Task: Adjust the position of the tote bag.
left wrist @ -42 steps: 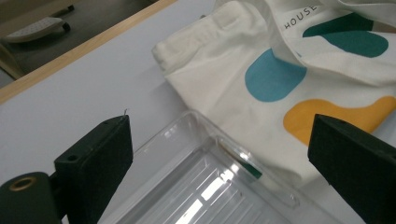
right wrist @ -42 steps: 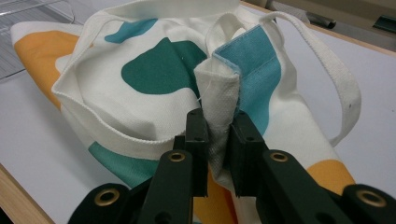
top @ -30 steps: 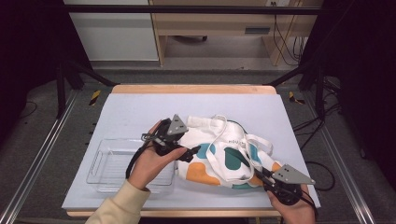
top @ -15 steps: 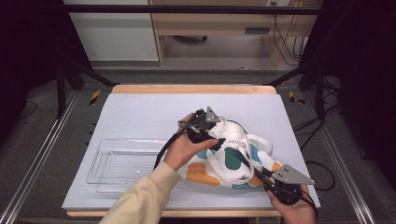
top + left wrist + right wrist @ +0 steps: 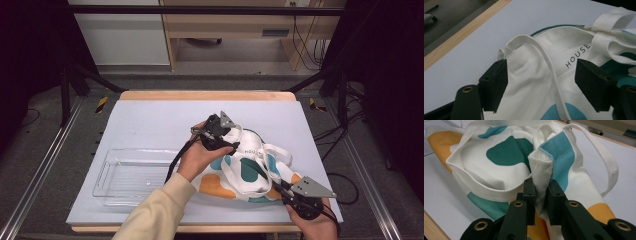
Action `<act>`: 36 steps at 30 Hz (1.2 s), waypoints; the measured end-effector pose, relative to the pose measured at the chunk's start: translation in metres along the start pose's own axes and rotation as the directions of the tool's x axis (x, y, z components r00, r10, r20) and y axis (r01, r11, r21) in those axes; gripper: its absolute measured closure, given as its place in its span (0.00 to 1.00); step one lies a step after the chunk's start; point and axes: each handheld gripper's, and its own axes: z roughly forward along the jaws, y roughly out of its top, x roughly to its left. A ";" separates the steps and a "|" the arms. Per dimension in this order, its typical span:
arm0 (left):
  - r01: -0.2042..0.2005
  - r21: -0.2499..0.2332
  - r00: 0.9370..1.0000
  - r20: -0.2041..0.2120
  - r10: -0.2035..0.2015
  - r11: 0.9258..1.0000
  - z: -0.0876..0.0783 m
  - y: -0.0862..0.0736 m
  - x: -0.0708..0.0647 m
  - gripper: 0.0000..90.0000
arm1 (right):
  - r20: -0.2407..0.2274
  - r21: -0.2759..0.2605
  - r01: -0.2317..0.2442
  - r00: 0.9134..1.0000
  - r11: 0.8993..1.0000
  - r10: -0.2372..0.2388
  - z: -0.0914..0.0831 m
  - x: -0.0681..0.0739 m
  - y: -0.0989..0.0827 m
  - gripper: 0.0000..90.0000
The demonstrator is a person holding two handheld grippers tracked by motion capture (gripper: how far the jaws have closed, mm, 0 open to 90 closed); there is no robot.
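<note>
Tote bag [image 5: 252,167] lying crumpled on tabletop [image 5: 160,117] beside tray [image 5: 131,175]; right hand-held gripper [image 5: 540,192] clamped on bag's edge, left hand-held gripper [image 5: 541,85] part open, just closing astride white fabric, ungripped; likely next: full pinch before spreading.

A wooden-edged table [image 5: 205,95] carries a pale lavender-grey mat [image 5: 160,125] over nearly its whole top. On the mat, at about seven o'clock, lies a clear rectangular plastic tray [image 5: 107,175]. Towards four o'clock lies a crumpled white canvas tote bag [image 5: 250,167] with teal and orange patches, just beside the tray.
</note>
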 end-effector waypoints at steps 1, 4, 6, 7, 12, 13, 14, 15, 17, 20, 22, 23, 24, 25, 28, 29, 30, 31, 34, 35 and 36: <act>0.013 -0.002 1.000 0.014 -0.013 1.000 0.001 0.000 0.000 0.31 | -0.001 -0.001 0.000 1.000 1.000 0.000 0.000 0.000 0.000 0.88; 0.021 -0.017 0.999 0.038 -0.020 1.000 0.005 0.004 -0.006 0.33 | -0.002 0.000 0.000 1.000 1.000 0.000 0.000 0.000 0.000 0.88; 0.010 -0.009 1.000 0.029 -0.010 1.000 0.011 0.009 -0.009 0.33 | -0.001 0.002 0.002 1.000 1.000 -0.002 0.000 0.000 0.000 0.88; 0.014 -0.010 1.000 0.017 -0.014 1.000 0.014 0.010 -0.010 0.35 | -0.003 0.002 0.000 1.000 1.000 0.000 0.000 0.000 0.000 0.88; 0.032 0.030 0.999 0.013 -0.032 0.999 0.034 0.012 -0.007 0.50 | -0.008 0.003 0.002 1.000 1.000 -0.001 -0.001 0.000 0.000 0.88; 0.042 0.037 0.999 0.013 -0.043 0.998 0.037 0.012 -0.007 0.50 | -0.008 0.003 0.002 1.000 1.000 -0.001 -0.001 0.000 0.000 0.88; 0.044 0.039 0.999 0.027 -0.045 0.998 0.038 0.011 -0.006 0.53 | -0.009 0.002 0.002 1.000 1.000 -0.002 -0.001 0.000 -0.001 0.88; 0.044 0.045 0.998 0.035 -0.045 0.998 0.039 0.011 -0.006 0.63 | -0.011 0.002 0.004 1.000 1.000 -0.004 -0.001 -0.001 -0.001 0.88; 0.040 0.059 0.998 0.043 -0.043 0.997 0.040 0.010 -0.006 0.74 | -0.014 0.004 0.006 1.000 1.000 -0.006 -0.002 -0.001 -0.001 0.88; 0.036 0.068 0.998 0.055 -0.040 0.997 0.036 0.009 -0.007 0.84 | -0.015 0.002 0.006 1.000 1.000 -0.006 -0.002 -0.001 -0.001 0.88; 0.030 0.075 0.998 0.058 -0.034 0.997 0.030 0.006 -0.007 0.92 | -0.019 0.003 0.004 1.000 1.000 -0.004 -0.003 -0.001 -0.001 0.88; 0.025 0.083 0.998 0.061 -0.031 0.996 0.026 0.004 -0.007 0.95 | -0.020 0.002 0.004 1.000 1.000 -0.004 -0.004 -0.002 -0.001 0.88; 0.023 0.087 0.998 0.059 -0.029 0.996 0.023 0.002 -0.007 0.97 | -0.022 0.003 0.005 1.000 1.000 -0.005 -0.004 -0.002 -0.001 0.88; 0.014 0.093 0.998 0.060 -0.019 0.996 0.018 -0.001 -0.007 0.98 | -0.023 0.003 0.009 1.000 1.000 -0.008 -0.004 -0.002 -0.001 0.88; 0.006 0.092 0.998 0.057 -0.011 0.996 0.007 -0.005 -0.007 0.98 | -0.029 0.008 0.026 0.999 1.000 -0.026 -0.004 -0.001 -0.002 0.88; 0.010 0.085 0.998 0.065 -0.016 0.996 0.002 -0.007 -0.007 0.98 | -0.029 0.008 0.025 0.999 1.000 -0.025 -0.005 -0.001 -0.003 0.88; 0.019 0.077 0.997 0.075 -0.025 0.997 -0.002 -0.009 -0.007 0.98 | -0.029 0.010 0.025 0.999 1.000 -0.025 -0.006 -0.001 -0.003 0.88; 0.020 0.071 0.996 0.084 -0.026 0.997 -0.006 -0.011 -0.006 0.98 | -0.028 0.011 0.026 0.999 1.000 -0.026 -0.007 0.000 -0.004 0.88; 0.024 0.051 0.995 0.093 -0.028 0.998 -0.016 -0.017 -0.009 0.98 | -0.032 0.011 0.026 0.999 1.000 -0.025 -0.009 0.001 -0.006 0.88; 0.025 0.045 0.995 0.099 -0.029 0.999 -0.019 -0.019 -0.011 0.98 | -0.033 0.011 0.025 0.999 1.000 -0.024 -0.009 0.001 -0.006 0.88; 0.014 0.045 0.995 0.099 -0.018 0.999 -0.023 -0.021 -0.013 0.98 | -0.036 0.012 0.028 0.999 1.000 -0.027 -0.009 0.001 -0.007 0.88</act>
